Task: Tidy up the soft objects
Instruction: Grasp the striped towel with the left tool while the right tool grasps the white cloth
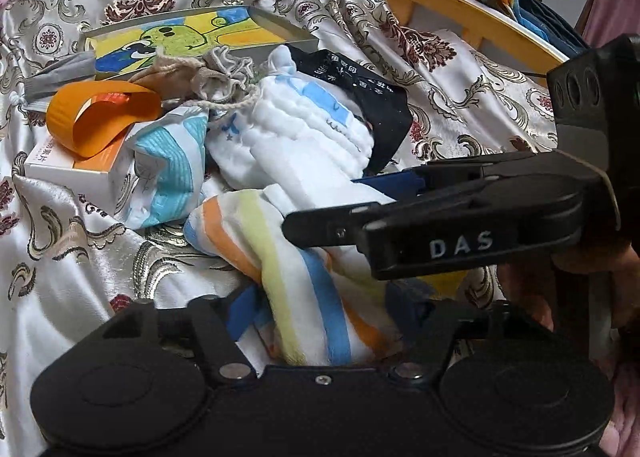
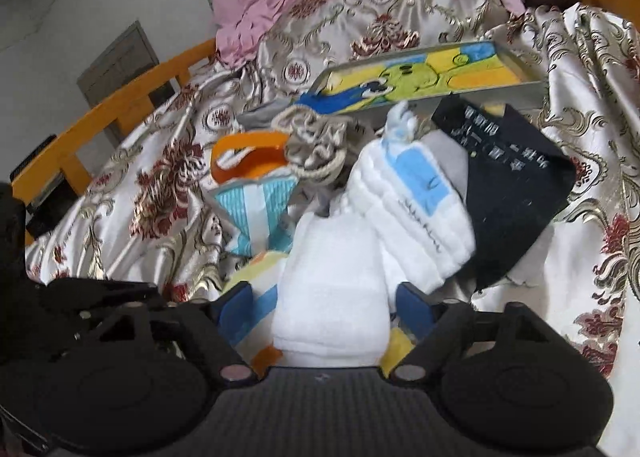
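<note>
A bed (image 2: 120, 193) with a shiny flowery cover. In the middle, a heap of soft cloths (image 2: 404, 209), a picture box (image 2: 420, 77), a small white box (image 1: 68, 173).

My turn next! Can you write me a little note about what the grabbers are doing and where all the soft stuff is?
Left gripper: jaws around the striped cloth; grip unclear.
Right gripper: jaws around the white towel; grip unclear.
Black cloth, drawstring pouch and picture box lie heaped on the bedspread.
Nothing looks sorted yet; the whole pile is left.
</note>
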Tool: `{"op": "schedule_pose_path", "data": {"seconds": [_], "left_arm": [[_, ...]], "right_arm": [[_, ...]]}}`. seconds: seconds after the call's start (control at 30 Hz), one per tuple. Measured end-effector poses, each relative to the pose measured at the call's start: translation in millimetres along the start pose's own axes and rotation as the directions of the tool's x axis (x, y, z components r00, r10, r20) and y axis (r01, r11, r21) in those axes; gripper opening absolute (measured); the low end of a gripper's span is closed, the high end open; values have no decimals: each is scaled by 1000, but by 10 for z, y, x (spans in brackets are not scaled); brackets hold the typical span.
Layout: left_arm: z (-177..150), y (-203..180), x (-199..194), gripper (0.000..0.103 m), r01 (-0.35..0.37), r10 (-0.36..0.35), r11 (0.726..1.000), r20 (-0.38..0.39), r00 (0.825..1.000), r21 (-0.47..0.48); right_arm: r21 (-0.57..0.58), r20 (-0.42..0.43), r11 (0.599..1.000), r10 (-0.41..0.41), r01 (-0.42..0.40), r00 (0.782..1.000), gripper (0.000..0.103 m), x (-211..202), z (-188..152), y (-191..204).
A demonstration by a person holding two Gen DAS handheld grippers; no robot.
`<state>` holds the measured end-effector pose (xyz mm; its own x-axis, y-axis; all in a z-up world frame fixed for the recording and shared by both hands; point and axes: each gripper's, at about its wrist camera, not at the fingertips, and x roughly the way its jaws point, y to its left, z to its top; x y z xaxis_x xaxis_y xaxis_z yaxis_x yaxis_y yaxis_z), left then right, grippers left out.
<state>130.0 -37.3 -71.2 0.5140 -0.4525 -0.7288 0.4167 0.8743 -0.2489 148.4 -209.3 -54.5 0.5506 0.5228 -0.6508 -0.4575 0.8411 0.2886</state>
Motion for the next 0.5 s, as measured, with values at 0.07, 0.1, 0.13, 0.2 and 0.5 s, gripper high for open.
{"op": "schedule_pose_path", "data": {"seconds": [0.07, 0.1, 0.13, 0.2, 0.5], "left_arm": [[9, 28, -5, 51, -13, 13, 1000, 1, 1000, -14], [12, 44, -7, 42, -17, 18, 1000, 3, 1000, -22], [15, 59, -11, 37, -21, 22, 999, 5, 1000, -31], [25, 87, -11, 32, -19, 19, 999, 2, 1000, -49], [1, 75, -36, 15, -5, 6, 999, 20, 1000, -38]], "right_arm": [[-14, -9, 1000, -13, 12, 1000, 70, 25, -16, 19], [-21, -12, 1000, -23, 23, 1000, 64, 38, -19, 32], [-28, -11, 999, -33, 33, 999, 61, 43, -22, 42], [-40, -8, 998, -53, 52, 999, 54, 47, -28, 54], [-132, -19, 987, -90, 87, 996, 30, 75, -73, 190]]}}
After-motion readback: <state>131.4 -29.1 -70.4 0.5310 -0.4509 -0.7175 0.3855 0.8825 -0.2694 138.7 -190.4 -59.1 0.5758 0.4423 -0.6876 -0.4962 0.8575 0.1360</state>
